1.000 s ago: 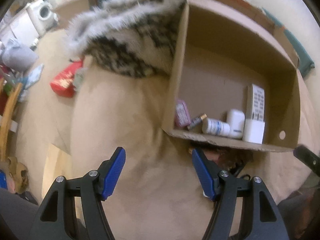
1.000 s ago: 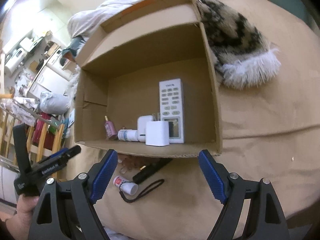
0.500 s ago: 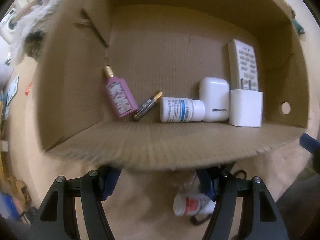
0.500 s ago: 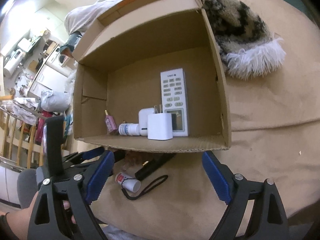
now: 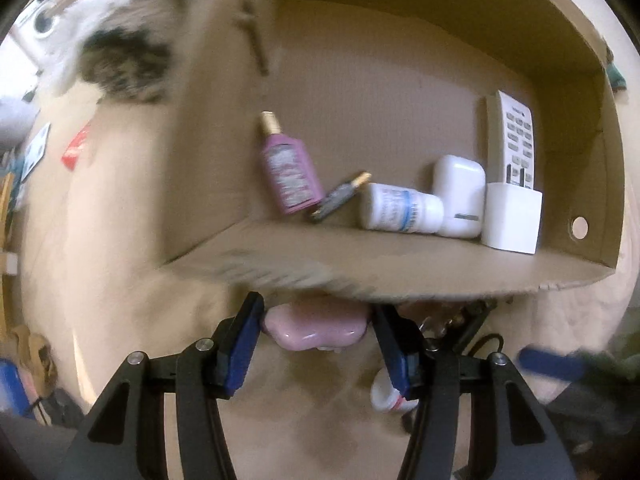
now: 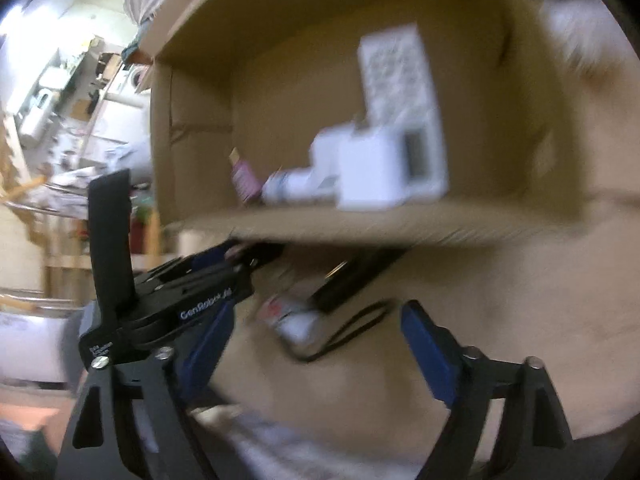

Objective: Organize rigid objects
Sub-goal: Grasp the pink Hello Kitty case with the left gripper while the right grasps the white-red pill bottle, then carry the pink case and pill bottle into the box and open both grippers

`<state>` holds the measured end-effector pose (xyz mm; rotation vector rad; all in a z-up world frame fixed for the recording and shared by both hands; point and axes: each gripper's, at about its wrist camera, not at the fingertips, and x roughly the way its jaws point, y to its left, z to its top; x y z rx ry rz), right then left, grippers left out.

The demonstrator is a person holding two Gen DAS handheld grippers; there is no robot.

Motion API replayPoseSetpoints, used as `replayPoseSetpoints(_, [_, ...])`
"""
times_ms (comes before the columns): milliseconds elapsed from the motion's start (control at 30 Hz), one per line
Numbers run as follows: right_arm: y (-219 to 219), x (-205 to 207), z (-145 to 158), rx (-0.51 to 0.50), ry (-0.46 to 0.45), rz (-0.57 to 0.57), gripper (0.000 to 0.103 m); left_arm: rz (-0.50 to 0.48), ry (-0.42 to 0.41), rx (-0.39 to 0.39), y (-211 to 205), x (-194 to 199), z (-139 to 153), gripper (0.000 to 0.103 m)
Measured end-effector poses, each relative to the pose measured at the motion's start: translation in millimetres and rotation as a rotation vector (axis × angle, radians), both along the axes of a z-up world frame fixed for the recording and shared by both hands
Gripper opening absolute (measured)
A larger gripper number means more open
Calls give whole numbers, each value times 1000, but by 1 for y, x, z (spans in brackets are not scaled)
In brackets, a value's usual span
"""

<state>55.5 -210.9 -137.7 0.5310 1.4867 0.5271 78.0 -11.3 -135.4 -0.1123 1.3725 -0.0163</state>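
**Pink case under the box lip: a grab with little room**

Nearest the left claw [image 5: 316, 330], a glossy pink case [image 5: 316, 326] lay between the blue pads [image 5: 244, 344], which stood at or near its two ends; contact could not be confirmed, so the hold looked unsettled. Its smooth, rounded shell could squirt out if squeezed off-centre. Just beside it lay a small white bottle with a red label [image 5: 386, 398] and a black device with a cord [image 5: 476, 320], either easily knocked. The right claw [image 6: 316, 344] hung open and empty above that same clutter, close enough to collide with the left.

Directly overhead, the cardboard box [image 5: 400, 272] front wall overhung the case; lifting straight up risked catching it and toppling the purple bottle [image 5: 290, 172], pill bottle [image 5: 400, 208], white earbud case [image 5: 460, 196], charger [image 5: 512, 220] and remote [image 5: 516, 136] inside.
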Motion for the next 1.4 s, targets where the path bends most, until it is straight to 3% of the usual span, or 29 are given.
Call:
replayPoseSetpoints(100, [20, -7, -11, 23, 65, 4, 77, 28, -21, 29, 12, -8, 13, 52])
replayPoseSetpoints(200, [38, -11, -15, -6, 69, -5, 66, 58, -35, 31, 25, -14, 25, 52])
replayPoseSetpoints(300, [48, -12, -19, -66, 63, -27, 63, 88, -38, 23, 43, -22, 32, 52])
replayPoseSetpoints(567, [75, -13, -38, -252, 76, -28, 55, 116, -62, -26, 41, -30, 36, 52])
replayPoseSetpoints(767, [83, -27, -28, -288, 18, 20, 51, 96, -67, -51, 21, -25, 38, 52])
replayPoseSetpoints(867, [79, -35, -11, -272, -28, 17, 51, 95, -82, -64, 17, -26, 44, 52])
replayPoseSetpoints(1267, [32, -51, 105, -242, -319, 9, 49, 98, -228, -42, 18, -40, 85, 52])
replayPoseSetpoints(1400, [17, -45, 132, -250, -390, -10, 49, 113, -327, -9, 20, -47, 107, 52])
